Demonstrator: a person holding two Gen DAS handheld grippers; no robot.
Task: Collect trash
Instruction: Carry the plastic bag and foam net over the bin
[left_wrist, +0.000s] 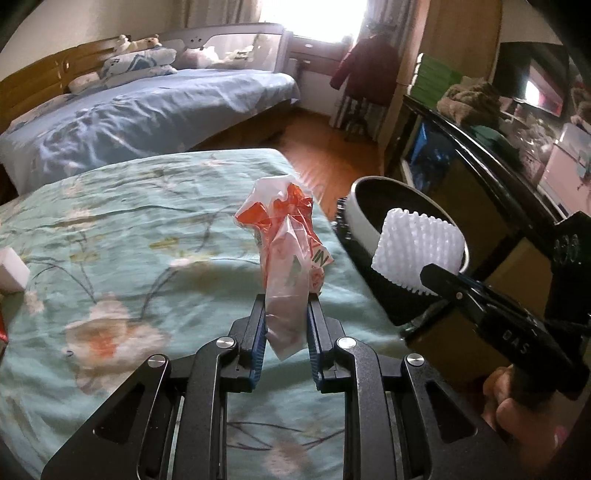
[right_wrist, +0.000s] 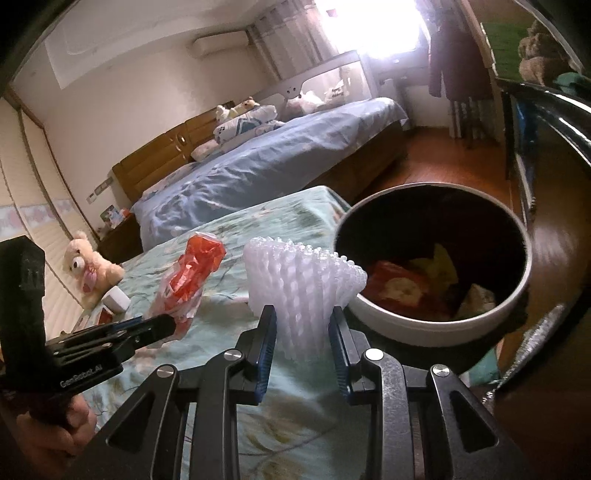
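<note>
Crinkled plastic wrapper (left_wrist: 286, 258) and ribbed foam netting (right_wrist: 303, 291) near round bin (right_wrist: 388, 325).

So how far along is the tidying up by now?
Partly done: the round white-rimmed bin already holds red and yellow scraps. In hand: the left gripper pinches a crumpled clear-and-orange plastic wrapper, and the right gripper grips a white foam mesh sleeve near the bin's rim. Left: dropping both in. A white block remains on the green floral bedspread.
</note>
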